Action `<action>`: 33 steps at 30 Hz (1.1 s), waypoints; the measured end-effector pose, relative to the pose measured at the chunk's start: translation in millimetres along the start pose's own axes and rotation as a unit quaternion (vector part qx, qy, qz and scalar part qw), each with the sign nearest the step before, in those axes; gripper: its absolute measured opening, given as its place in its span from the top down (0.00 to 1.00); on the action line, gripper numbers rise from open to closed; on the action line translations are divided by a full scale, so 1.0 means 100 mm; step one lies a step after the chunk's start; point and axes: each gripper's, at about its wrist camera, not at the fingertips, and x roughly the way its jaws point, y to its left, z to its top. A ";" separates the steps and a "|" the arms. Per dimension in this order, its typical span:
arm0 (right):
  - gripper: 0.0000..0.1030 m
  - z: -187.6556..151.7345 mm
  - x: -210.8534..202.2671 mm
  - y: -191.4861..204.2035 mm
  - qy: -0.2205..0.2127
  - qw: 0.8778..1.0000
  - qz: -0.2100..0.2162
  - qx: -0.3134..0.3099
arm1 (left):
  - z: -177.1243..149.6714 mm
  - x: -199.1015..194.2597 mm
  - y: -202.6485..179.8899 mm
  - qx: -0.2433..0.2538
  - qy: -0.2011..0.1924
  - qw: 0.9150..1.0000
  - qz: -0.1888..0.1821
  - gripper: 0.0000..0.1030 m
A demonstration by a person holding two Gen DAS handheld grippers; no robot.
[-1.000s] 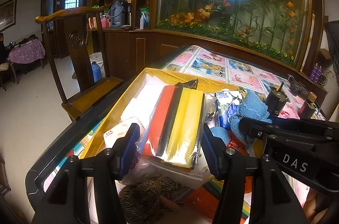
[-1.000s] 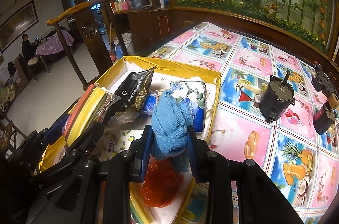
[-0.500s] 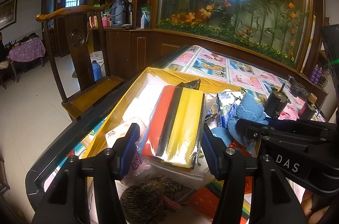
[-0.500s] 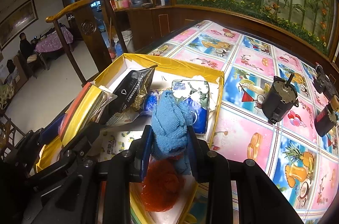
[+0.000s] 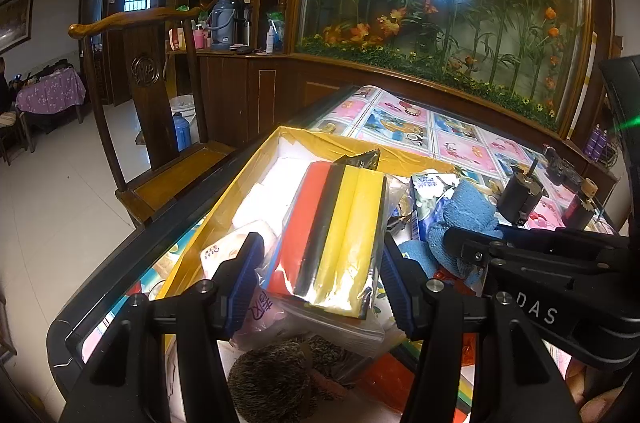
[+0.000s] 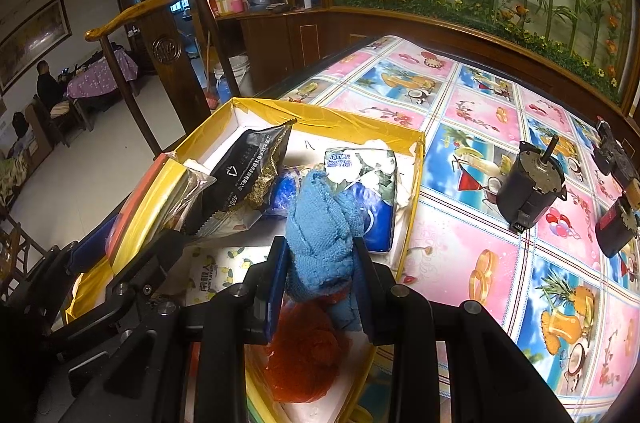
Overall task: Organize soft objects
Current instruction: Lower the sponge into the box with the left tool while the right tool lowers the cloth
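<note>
A clear bag of orange, black and yellow sponges [image 5: 336,231] hangs tilted over the yellow box [image 5: 360,143], and my left gripper [image 5: 320,283] is shut on its sides. In the right wrist view the same sponge bag [image 6: 148,199] sits at the left over the yellow box [image 6: 320,115]. My right gripper [image 6: 320,275] is shut on a bunched blue cloth [image 6: 320,247], held just above the box's right half. The blue cloth [image 5: 460,211] also shows to the right of the sponges.
The box holds a black packet [image 6: 248,175], a tissue pack [image 6: 360,179], an orange mesh bundle [image 6: 304,363] and a brown fuzzy toy [image 5: 276,379]. Black motors [image 6: 528,191] stand on the fruit-print tablecloth [image 6: 500,263]. A wooden chair [image 5: 152,71] stands left of the table.
</note>
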 end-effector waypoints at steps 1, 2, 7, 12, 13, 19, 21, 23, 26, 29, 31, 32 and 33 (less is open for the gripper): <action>0.67 0.00 0.00 0.00 0.001 1.000 -0.001 0.000 | 0.00 0.00 0.01 -0.001 0.001 1.000 -0.002 0.45; 0.67 0.00 0.02 0.00 0.002 1.000 -0.001 0.001 | 0.00 0.00 0.03 -0.004 0.003 1.000 -0.005 0.45; 0.67 0.00 0.04 -0.01 0.002 1.000 0.001 0.004 | -0.02 0.03 0.09 -0.016 0.012 1.000 -0.013 0.45; 0.67 0.00 0.07 0.00 0.003 1.000 0.002 0.002 | -0.02 0.02 0.08 -0.014 0.010 1.000 -0.010 0.45; 0.66 0.00 0.08 0.00 0.003 1.000 0.002 0.001 | -0.02 0.01 0.07 -0.011 0.010 1.000 -0.009 0.45; 0.66 0.00 0.10 -0.05 0.004 1.000 0.005 0.008 | -0.04 -0.03 0.03 -0.003 0.002 1.000 -0.002 0.38; 0.66 0.00 0.09 -0.06 0.004 1.000 0.005 0.009 | -0.04 -0.04 0.00 -0.001 0.000 1.000 -0.001 0.36; 0.66 0.00 0.08 -0.07 0.004 1.000 0.005 0.010 | -0.04 -0.05 -0.01 0.002 -0.001 1.000 -0.001 0.32; 0.65 0.00 0.05 -0.09 0.003 1.000 0.006 0.013 | -0.04 -0.08 -0.05 0.006 -0.008 1.000 0.001 0.30; 0.65 0.00 0.01 -0.11 0.000 1.000 0.008 0.016 | -0.02 -0.11 -0.05 0.006 -0.012 1.000 0.002 0.29; 0.65 0.01 -0.02 -0.12 -0.003 1.000 0.008 0.016 | -0.02 -0.13 -0.06 0.007 -0.015 1.000 0.003 0.29; 0.64 0.01 -0.03 -0.13 -0.004 1.000 0.008 0.017 | -0.02 -0.14 -0.06 0.007 -0.017 1.000 0.004 0.29; 0.62 0.01 -0.05 -0.13 -0.005 1.000 0.010 0.018 | -0.02 -0.15 -0.06 0.006 -0.018 1.000 0.004 0.28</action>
